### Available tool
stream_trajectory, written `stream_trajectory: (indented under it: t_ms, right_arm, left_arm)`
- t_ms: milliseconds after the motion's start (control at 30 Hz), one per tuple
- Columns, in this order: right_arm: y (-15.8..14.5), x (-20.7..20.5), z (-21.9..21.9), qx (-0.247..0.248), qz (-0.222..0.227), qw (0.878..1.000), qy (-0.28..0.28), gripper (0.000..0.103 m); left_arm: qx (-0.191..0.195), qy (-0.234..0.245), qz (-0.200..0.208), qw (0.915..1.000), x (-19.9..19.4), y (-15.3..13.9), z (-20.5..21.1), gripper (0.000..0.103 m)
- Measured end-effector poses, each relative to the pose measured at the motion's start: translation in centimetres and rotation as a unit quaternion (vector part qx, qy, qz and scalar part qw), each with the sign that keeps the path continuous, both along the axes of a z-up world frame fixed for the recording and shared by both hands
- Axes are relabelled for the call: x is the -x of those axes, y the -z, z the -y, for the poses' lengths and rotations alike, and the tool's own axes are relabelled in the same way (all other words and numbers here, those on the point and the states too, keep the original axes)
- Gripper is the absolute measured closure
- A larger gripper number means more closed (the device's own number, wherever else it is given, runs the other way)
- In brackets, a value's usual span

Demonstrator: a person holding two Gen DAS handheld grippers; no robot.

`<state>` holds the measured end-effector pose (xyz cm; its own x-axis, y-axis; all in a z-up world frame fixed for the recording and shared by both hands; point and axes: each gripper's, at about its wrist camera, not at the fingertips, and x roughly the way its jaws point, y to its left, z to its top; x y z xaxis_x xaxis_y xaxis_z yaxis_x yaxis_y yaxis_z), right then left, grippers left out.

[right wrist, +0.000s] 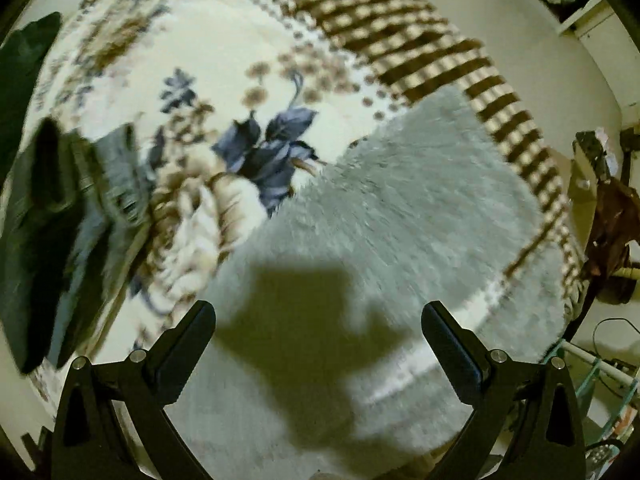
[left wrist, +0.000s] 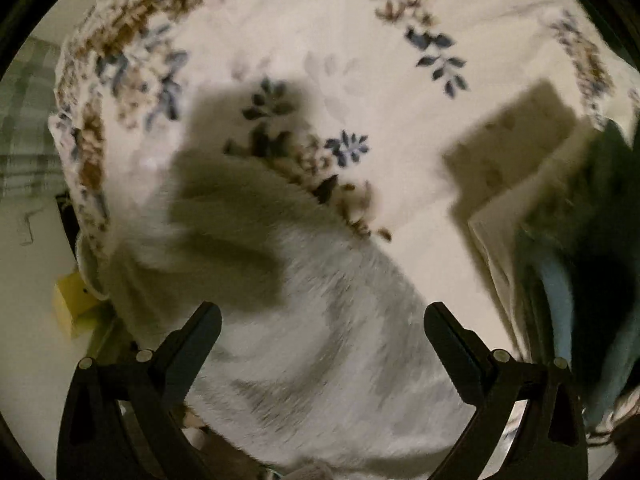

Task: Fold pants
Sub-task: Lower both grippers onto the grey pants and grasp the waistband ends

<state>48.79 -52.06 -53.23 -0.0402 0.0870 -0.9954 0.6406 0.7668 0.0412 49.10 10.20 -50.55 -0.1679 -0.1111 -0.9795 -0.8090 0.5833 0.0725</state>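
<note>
Light grey fuzzy pants lie on a cream floral blanket below my left gripper, which is open and empty above them. In the right wrist view the same grey pants spread across the blanket under my right gripper, also open and empty. Gripper shadows fall on the fabric in both views. Both frames are motion-blurred.
A stack of folded dark and blue clothes lies at the right of the left view and at the left of the right view. A brown checked blanket border runs behind. Clutter and a rack stand at the right.
</note>
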Motion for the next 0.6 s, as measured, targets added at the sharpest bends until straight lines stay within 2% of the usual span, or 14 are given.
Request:
stream_trajectory:
  t_ms: [167, 233, 267, 300, 333, 400, 467, 500, 533, 567, 600]
  right_arm:
    - [5.8, -2.9, 1.0, -0.024, -0.030, 0.999, 0.026, 0.000]
    - [7.2, -3.7, 1.3, -0.031, -0.039, 0.998, 0.039, 0.000]
    - [7.9, -4.1, 1.5, -0.034, -0.044, 0.997, 0.049, 0.000]
    - [8.6, -4.5, 1.8, -0.036, -0.048, 0.996, 0.061, 0.000]
    - [9.2, -4.9, 2.2, -0.037, -0.051, 0.995, 0.073, 0.000]
    - [10.0, -5.7, 2.6, -0.034, -0.057, 0.994, 0.085, 0.004]
    - [10.9, -6.6, 2.8, -0.025, -0.067, 0.994, 0.086, 0.013]
    - [11.2, -6.9, 3.0, -0.019, -0.072, 0.994, 0.084, 0.025]
    - [11.4, -7.1, 3.1, -0.010, -0.079, 0.993, 0.082, 0.042]
    - [11.6, -7.5, 3.0, -0.005, -0.081, 0.993, 0.081, 0.049]
    - [11.6, -7.6, 3.1, 0.000, -0.078, 0.994, 0.077, 0.066]
  left_arm:
    - [0.015, -0.019, -0.028, 0.9993, -1.3, 5.5, -0.6, 0.002]
    - [0.017, -0.020, -0.036, 0.9990, -1.5, 7.2, -0.8, 0.013]
    - [0.021, -0.019, -0.038, 0.9989, -1.6, 8.0, -0.9, 0.030]
    - [0.025, -0.020, -0.034, 0.9989, -1.7, 8.5, -1.0, 0.053]
    - [0.026, -0.021, -0.031, 0.9990, -1.7, 8.8, -1.1, 0.063]
    - [0.012, -0.021, -0.019, 0.9995, -1.6, 8.4, -1.3, 0.091]
    - [-0.001, -0.021, 0.007, 0.9998, -1.3, 7.2, -1.6, 0.096]
    - [0.000, -0.024, 0.020, 0.9995, -1.0, 6.6, -1.9, 0.098]
    - [0.004, -0.027, 0.036, 0.9990, -0.7, 5.8, -2.1, 0.098]
    - [0.006, -0.028, 0.053, 0.9982, -0.4, 5.0, -2.4, 0.098]
    - [0.009, -0.029, 0.070, 0.9971, 0.0, 3.9, -2.6, 0.099]
